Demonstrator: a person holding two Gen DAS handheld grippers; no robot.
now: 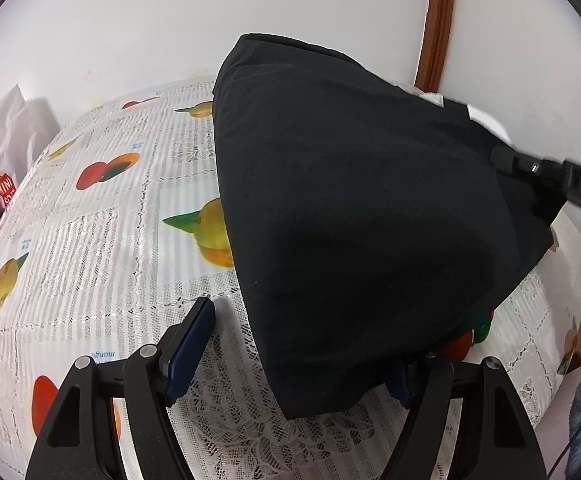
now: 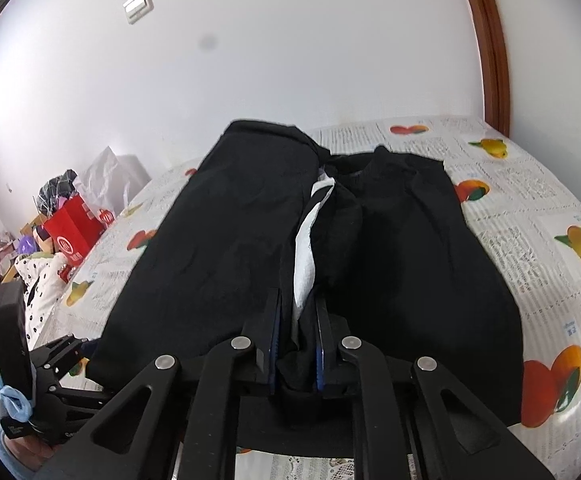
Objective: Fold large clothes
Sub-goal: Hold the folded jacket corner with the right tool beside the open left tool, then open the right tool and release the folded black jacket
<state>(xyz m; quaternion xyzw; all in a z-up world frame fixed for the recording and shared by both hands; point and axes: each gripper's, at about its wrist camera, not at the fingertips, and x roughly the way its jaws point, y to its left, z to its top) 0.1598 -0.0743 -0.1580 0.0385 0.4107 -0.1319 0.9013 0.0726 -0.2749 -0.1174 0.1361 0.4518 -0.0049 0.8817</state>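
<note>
Right gripper (image 2: 295, 340): jaws nearly shut, pinching bunched black cotton garment (image 2: 250, 240). Left gripper (image 1: 294, 344): jaws wide, holding nothing. Risk: one-sided lift skews fold across fruit-print bench cloth (image 1: 102, 220).

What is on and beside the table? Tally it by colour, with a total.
Black: 1, the garment
White: 2, the cloth strip inside the garment and the plastic bag
Red: 1, the paper bag
Total: 4
</note>
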